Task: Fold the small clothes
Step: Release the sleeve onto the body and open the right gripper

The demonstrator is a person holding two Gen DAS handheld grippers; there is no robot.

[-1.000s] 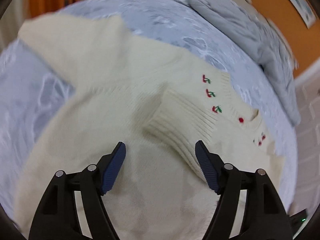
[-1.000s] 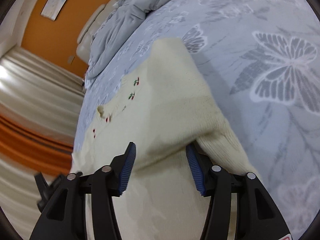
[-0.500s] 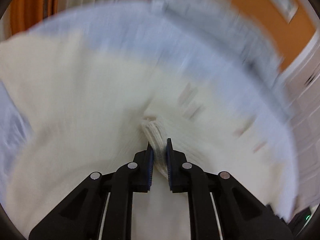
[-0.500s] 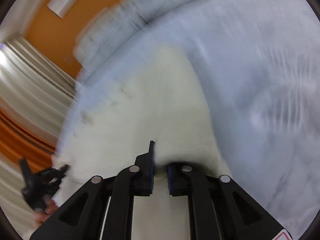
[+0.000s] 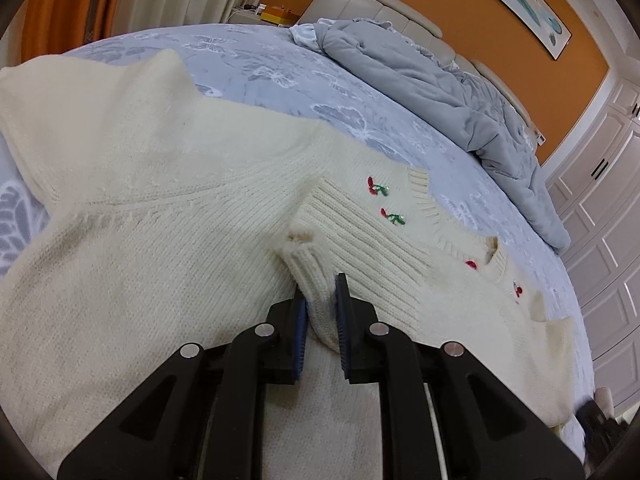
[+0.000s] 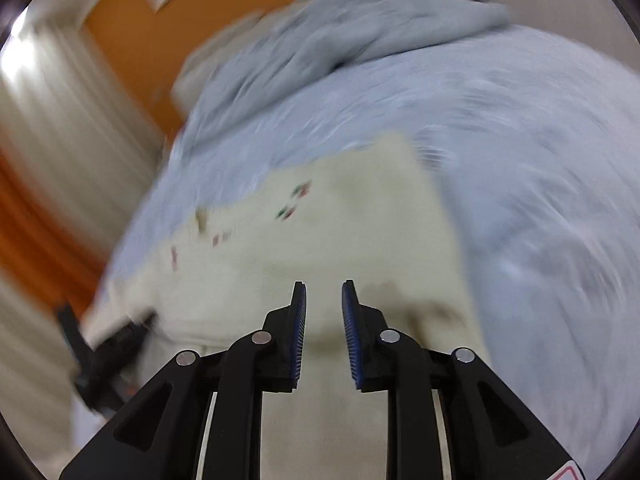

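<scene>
A cream knit sweater with small cherry motifs lies spread on the bed. One sleeve is folded across the body, and my left gripper is shut on its ribbed cuff. The right wrist view is blurred by motion. There my right gripper stands over the sweater with cream fabric pinched between its blue pads, and its jaws are opening slightly. The left gripper shows as a dark shape at that view's lower left.
The bed has a pale blue butterfly-print sheet. A crumpled grey quilt lies along the padded headboard. White wardrobe doors stand to the right, and orange and white curtains hang at the far left.
Both grippers went from open to shut on the sweater, the left on the sleeve cuff. The right gripper rolled and lifted, and its view is still smeared.
</scene>
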